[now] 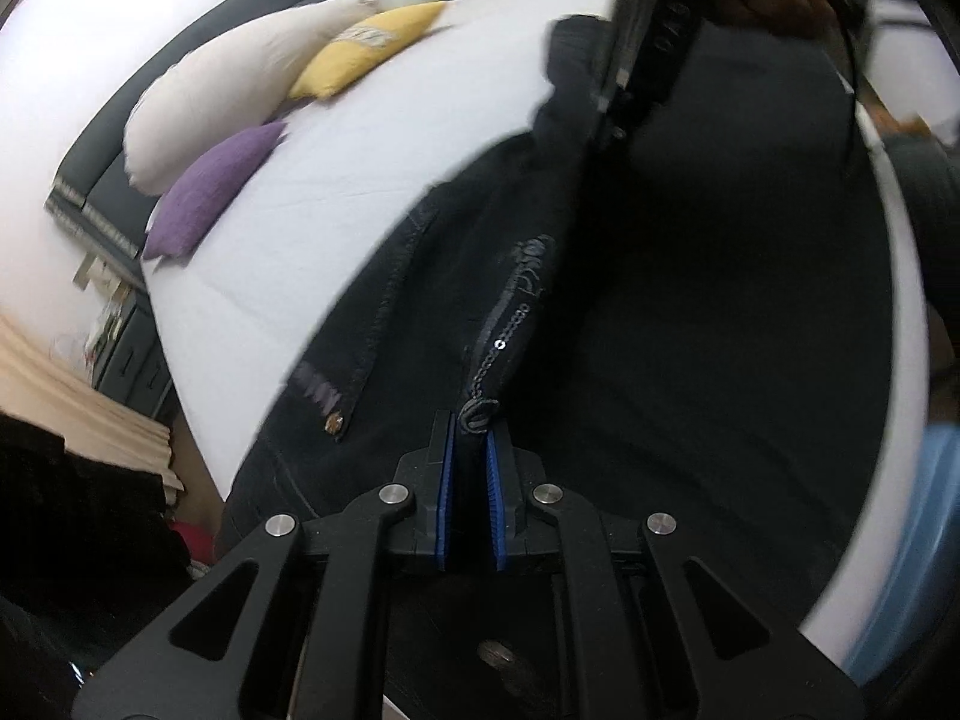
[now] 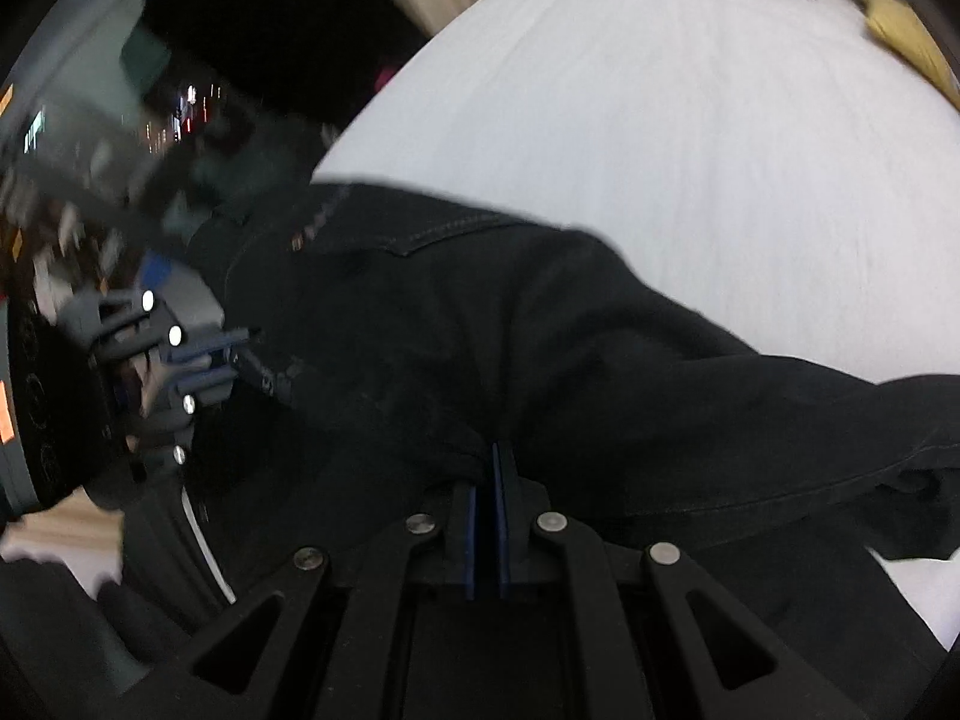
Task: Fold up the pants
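Both of my grippers pinch the black pants (image 1: 600, 360) so that the fabric travels as one sheet across the bed (image 1: 288, 228) instead of bunching. The left gripper (image 1: 474, 438) has its blue-padded jaws closed on a sequinned edge of the cloth, near a seam and a rivet. The right gripper (image 2: 487, 480) has its jaws closed on a dark fold of the same garment. The pants lie draped over the white bed, part lifted toward my tools. In the right wrist view the left gripper (image 2: 240, 354) shows at the left, also holding cloth. Both tools tilt steeply down toward the mattress, the right one more steeply. Beyond lie a white pillow (image 1: 228, 90), a yellow cushion (image 1: 366, 48) and a purple cushion (image 1: 216, 192), well apart from the garment.
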Demonstrator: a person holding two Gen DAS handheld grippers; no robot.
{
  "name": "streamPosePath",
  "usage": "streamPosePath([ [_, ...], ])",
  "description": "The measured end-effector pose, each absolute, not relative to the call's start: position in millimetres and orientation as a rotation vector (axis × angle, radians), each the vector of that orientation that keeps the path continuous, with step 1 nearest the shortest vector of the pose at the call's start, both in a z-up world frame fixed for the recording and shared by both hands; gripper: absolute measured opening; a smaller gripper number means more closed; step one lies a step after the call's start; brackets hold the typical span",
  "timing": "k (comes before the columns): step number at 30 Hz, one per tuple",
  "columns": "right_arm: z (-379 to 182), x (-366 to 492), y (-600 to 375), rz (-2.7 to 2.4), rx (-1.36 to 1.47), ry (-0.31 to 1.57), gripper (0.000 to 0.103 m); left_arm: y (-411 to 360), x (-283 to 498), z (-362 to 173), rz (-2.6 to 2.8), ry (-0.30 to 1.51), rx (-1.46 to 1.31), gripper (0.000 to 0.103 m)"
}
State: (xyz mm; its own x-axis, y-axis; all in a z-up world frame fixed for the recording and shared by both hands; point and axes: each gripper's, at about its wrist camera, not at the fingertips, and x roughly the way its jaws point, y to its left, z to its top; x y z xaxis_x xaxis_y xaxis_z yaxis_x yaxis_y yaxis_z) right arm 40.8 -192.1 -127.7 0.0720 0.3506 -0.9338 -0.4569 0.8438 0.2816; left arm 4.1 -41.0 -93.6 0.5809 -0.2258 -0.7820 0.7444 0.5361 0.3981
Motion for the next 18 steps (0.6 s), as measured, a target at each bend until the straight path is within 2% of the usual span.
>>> streamPosePath([
  [10,-144.5,-9.6,-162.6,0.593,-0.165,1.474,0.006,-39.0,-93.4,-111.8,-0.716,0.748,0.917,0.009],
  [18,-131.6,-42.4,-123.6,0.526,-0.32,1.417,0.006,-36.6,-127.8,-111.0,-0.756,0.749,0.916,0.008],
])
